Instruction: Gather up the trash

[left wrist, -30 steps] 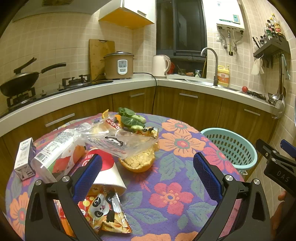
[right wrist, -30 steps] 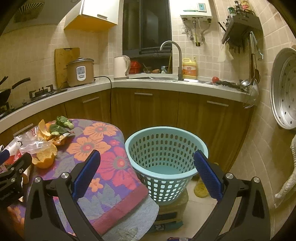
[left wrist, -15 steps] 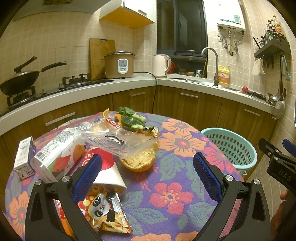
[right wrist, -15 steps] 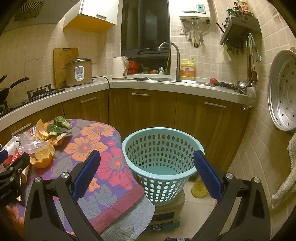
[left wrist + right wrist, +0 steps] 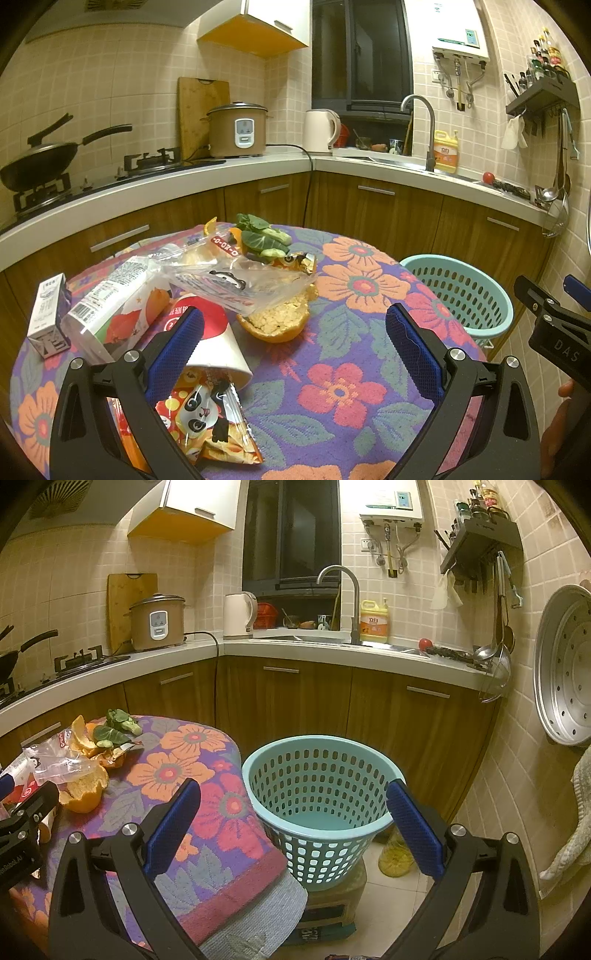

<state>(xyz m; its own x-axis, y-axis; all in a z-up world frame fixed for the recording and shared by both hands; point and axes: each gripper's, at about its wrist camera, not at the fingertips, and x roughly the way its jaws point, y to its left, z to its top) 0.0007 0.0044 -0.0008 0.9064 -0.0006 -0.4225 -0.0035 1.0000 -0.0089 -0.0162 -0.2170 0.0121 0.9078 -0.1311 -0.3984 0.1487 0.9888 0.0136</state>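
Observation:
Trash lies on the flowered tablecloth (image 5: 343,398): a red-and-white paper cup (image 5: 218,350) on its side, a panda snack wrapper (image 5: 207,417), a clear plastic bag (image 5: 236,280), an orange peel half (image 5: 275,323), green leaves (image 5: 262,236), a printed carton (image 5: 114,314) and a small milk box (image 5: 48,314). My left gripper (image 5: 295,347) hangs open above the cloth, its left finger over the cup. An empty teal basket (image 5: 317,794) stands on a stool beside the table. My right gripper (image 5: 293,823) is open in front of it, holding nothing.
Wooden cabinets and a white counter (image 5: 229,177) curve behind the table, with a wok (image 5: 40,162), rice cooker (image 5: 238,129), kettle (image 5: 319,131) and sink tap (image 5: 347,602). A steamer tray (image 5: 565,664) hangs on the right wall. Tiled floor (image 5: 402,915) lies around the stool.
The right gripper's view has drifted slightly, bringing the basket a little more to the centre. The left gripper and the trash stay put.

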